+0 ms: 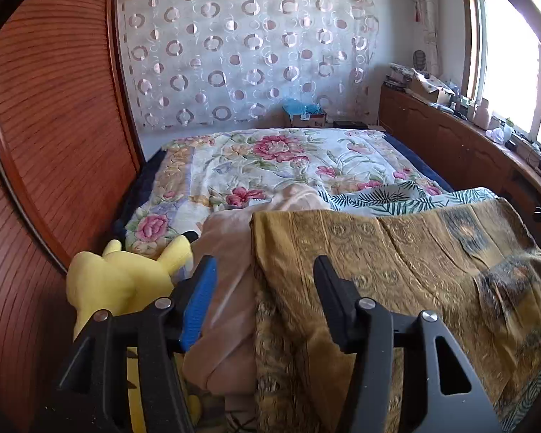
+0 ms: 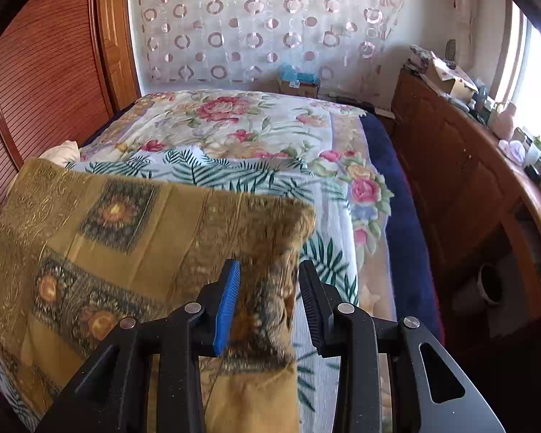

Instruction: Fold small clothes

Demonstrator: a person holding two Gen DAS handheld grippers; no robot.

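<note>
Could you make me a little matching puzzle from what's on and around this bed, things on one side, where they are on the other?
Things:
1. mustard patterned cloth
2. yellow plush toy
3. cardboard box
4. floral bedspread

Places:
A. on the floor at the far wall, under the circle-print curtain
B. draped in front, between the fingers of both hand-held grippers
C. spread across the bed
D. by the wooden wardrobe, left of the bed

Pairs: 1-B, 2-D, 3-A, 4-C
</note>
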